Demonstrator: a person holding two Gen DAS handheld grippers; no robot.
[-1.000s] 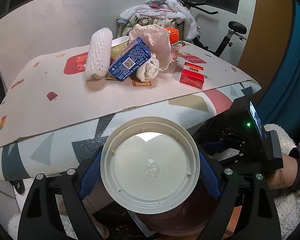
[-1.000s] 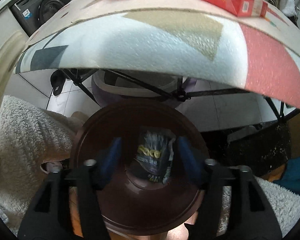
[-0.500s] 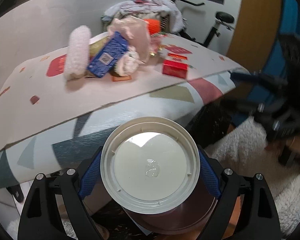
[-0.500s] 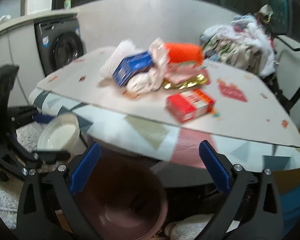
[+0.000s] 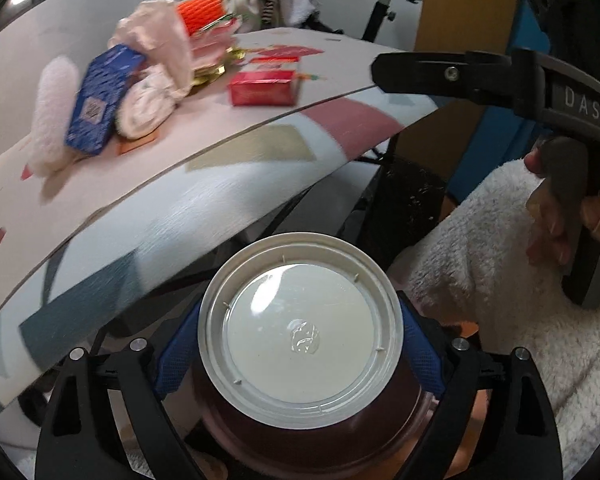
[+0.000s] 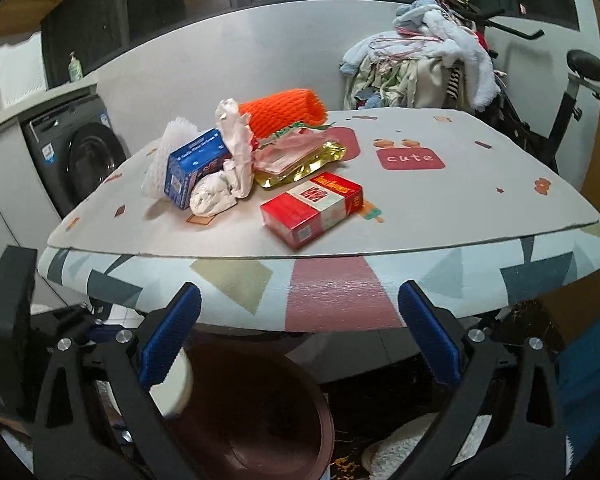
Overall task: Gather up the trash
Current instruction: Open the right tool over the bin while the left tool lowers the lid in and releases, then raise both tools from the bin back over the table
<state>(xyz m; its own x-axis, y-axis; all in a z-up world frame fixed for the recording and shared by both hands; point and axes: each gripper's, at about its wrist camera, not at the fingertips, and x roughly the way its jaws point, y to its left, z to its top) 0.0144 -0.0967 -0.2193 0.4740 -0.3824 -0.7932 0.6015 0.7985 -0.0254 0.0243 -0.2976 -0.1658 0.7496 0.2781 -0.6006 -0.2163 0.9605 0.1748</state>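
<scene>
While the left gripper (image 5: pixel 300 344) opens: its blue pads (image 5: pixel 176 354) sit at the sides of a round white plastic lid (image 5: pixel 300 324); a real squeeze cannot be told.
Under lid: dark brown round bin (image 5: pixel 312 432).
Right gripper (image 6: pixel 298 340): wide apart, nothing between.
Trash: red flat box (image 6: pixel 312 208), blue box (image 6: pixel 194 166), orange foam net (image 6: pixel 282 112) on the patterned table (image 6: pixel 440 208).

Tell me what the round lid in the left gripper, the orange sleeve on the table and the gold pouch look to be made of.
Round lid: likely thin moulded plastic, translucent white, with glossy glare and concentric ridges.
Orange sleeve: looks like foam netting, matte, with an open mesh pattern, rolled into a tube.
Gold pouch: probably metallised film or foil, shiny and creased, with bright reflections.
</scene>
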